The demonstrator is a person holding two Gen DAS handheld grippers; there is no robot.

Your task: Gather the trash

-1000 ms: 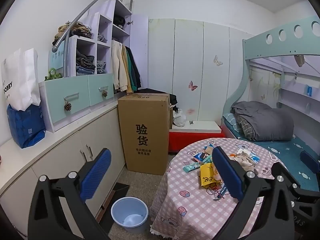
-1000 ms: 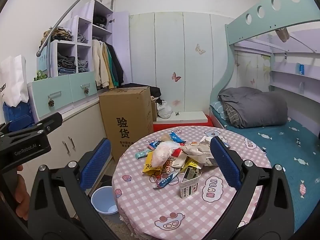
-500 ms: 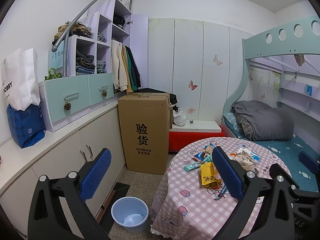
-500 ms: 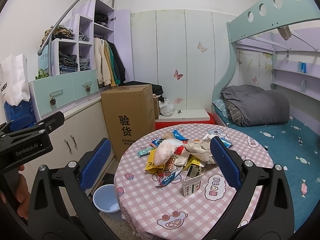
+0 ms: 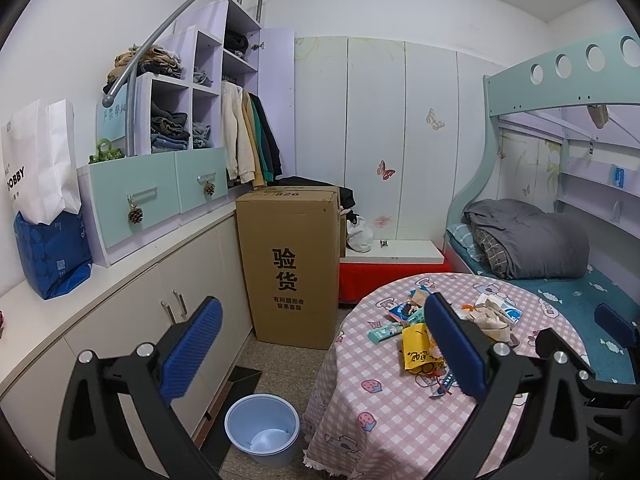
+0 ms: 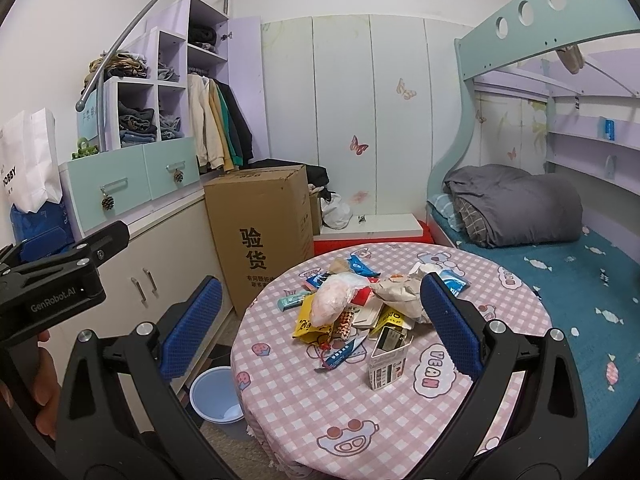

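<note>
Over the table [image 6: 400, 408] the right gripper [image 6: 320, 320] is coming closer to the trash [image 6: 360, 304]. Both grippers are staying wide open, holding nothing; picking is not yet starting

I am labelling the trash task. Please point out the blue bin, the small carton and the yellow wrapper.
blue bin [image 5: 262, 428]: left wrist view, inner wall.
small carton [image 6: 386, 368]: right wrist view, front face.
yellow wrapper [image 5: 416, 346]: left wrist view, printed face.
</note>
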